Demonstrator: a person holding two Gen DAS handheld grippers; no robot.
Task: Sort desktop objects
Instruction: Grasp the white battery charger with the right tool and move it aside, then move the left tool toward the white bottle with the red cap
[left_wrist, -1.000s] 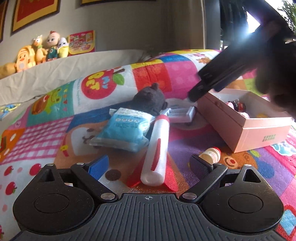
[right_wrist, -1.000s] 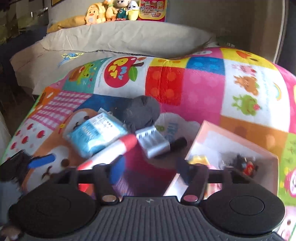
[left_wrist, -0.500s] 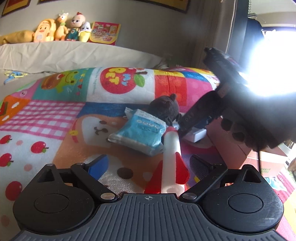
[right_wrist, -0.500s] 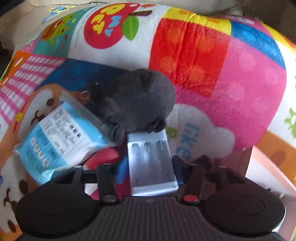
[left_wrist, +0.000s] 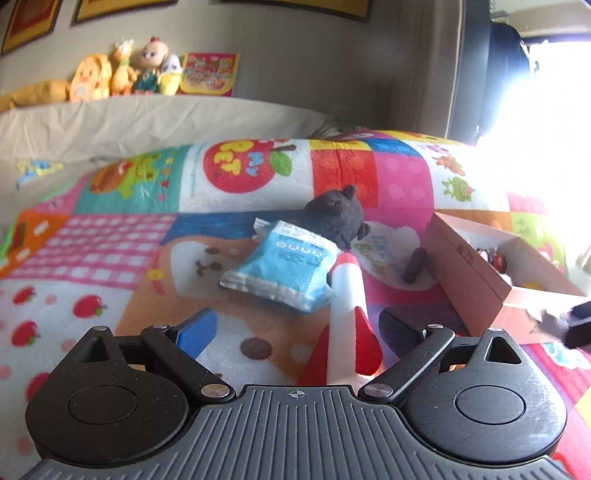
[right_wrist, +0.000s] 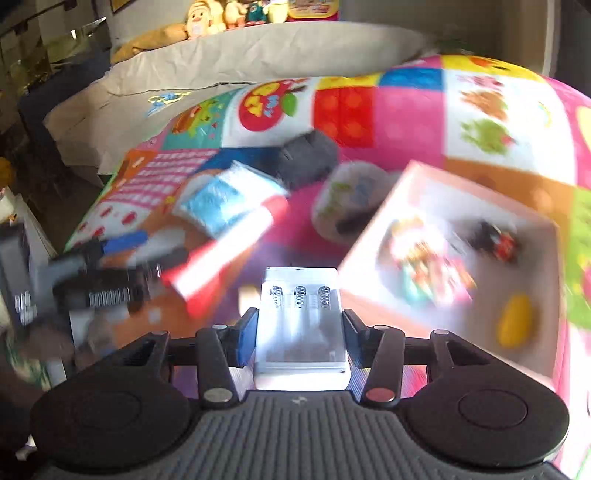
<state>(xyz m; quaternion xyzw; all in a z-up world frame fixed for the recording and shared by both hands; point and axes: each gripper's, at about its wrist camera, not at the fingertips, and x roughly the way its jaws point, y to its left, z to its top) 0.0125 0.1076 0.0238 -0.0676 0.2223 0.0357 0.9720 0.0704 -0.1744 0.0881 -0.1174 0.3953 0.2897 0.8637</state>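
Note:
My right gripper (right_wrist: 299, 328) is shut on a white battery charger (right_wrist: 301, 317), held off the mat with its spring contacts facing up. To its right lies the open pink box (right_wrist: 439, 195). My left gripper (left_wrist: 295, 328) hangs open low over the patchwork mat (left_wrist: 110, 258). A white and red tube (left_wrist: 347, 295) runs forward from between its fingers without touching them. Past the tube lie a blue packet (left_wrist: 284, 269), a dark plush toy (left_wrist: 336, 218) and a black marker (left_wrist: 415, 264). In the left wrist view the right gripper (left_wrist: 576, 321) is a blur in front of the pink box (left_wrist: 465, 280).
The box holds a yellow piece (right_wrist: 515, 321), colourful toys (right_wrist: 424, 266) and a black and red figure (right_wrist: 495, 240). A beige cushion (left_wrist: 147, 122) with soft toys (left_wrist: 122, 77) stands behind the mat. Glare washes out the far right.
The right gripper closed on the charger beside the plush toy, lifted it and pulled back to the right. The marker now lies uncovered. The left gripper stayed put and rolled slightly.

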